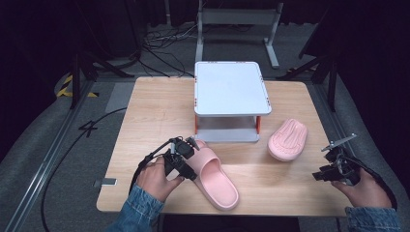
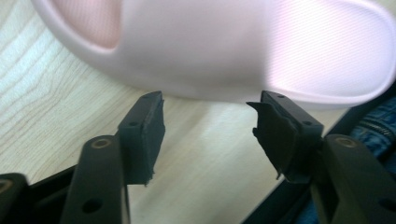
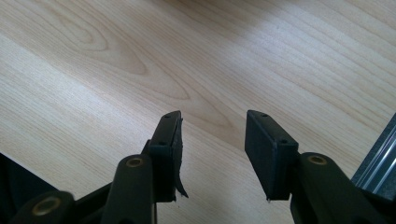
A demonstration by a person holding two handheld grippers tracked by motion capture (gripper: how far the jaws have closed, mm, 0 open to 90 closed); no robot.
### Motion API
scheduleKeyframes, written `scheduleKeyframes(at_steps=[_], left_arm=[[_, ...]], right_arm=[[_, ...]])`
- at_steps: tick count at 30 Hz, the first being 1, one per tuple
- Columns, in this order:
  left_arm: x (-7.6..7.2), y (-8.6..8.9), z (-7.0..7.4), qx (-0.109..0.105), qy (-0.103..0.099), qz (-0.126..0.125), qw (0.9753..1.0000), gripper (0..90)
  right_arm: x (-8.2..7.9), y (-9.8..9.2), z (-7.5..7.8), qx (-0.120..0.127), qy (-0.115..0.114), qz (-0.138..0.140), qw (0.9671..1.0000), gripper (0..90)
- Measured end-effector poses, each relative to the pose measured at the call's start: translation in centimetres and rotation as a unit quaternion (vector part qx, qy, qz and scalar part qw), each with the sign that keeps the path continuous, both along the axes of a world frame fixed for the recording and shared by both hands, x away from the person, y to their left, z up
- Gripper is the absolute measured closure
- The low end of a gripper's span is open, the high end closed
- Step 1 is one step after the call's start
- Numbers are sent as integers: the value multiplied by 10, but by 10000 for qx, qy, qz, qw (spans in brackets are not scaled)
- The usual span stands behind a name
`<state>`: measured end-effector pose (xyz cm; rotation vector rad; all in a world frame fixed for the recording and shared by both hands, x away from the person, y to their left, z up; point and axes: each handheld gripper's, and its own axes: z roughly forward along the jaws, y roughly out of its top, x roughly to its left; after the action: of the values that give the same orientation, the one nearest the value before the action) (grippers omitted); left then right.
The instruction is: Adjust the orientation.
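**Lining up on the near slipper**

Looked like a grab on the near slipper (image 1: 215, 175) was the step in hand, though that's my guess. It lay upright on the table (image 1: 145, 111), toe toward the person, in front of the white shelf (image 1: 231, 88). The left gripper (image 1: 182, 157) sat right at its edge with jaws apart and nothing between them, the slipper's side wall just past the tips. I'd have pushed in further so the pads straddled that wall before squeezing; the foam looked soft and could squash. The other slipper (image 1: 287, 139) lay sole-up to the right. The right gripper (image 1: 333, 169) hovered near the table's right edge, jaws apart too.

Pale wood top, dark room, cables (image 1: 164, 41) on the floor behind.
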<state>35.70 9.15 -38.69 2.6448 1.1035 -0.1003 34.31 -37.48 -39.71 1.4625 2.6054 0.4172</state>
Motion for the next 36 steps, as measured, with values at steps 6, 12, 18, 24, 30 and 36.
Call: scheduleKeyframes(at_steps=[6,12,18,24,30,36], left_arm=[[-13,-26,0,376,-479,11,9981,383],[-6,-30,-10,485,-441,178,9977,391],[-1,-24,-7,455,-567,300,9969,412],[9,-13,-8,392,-767,421,9954,500],[6,-14,-5,399,-770,312,9957,693],[3,-9,-3,482,-932,356,9938,760]], right_arm=[[3,4,0,-39,-47,61,10000,546],[4,6,-2,-89,-48,84,9999,534],[4,10,-5,-137,-7,141,9998,532],[4,9,-5,-133,-4,119,9998,532],[3,9,-7,-146,25,122,9998,534],[4,11,-7,-152,1,154,9998,535]])
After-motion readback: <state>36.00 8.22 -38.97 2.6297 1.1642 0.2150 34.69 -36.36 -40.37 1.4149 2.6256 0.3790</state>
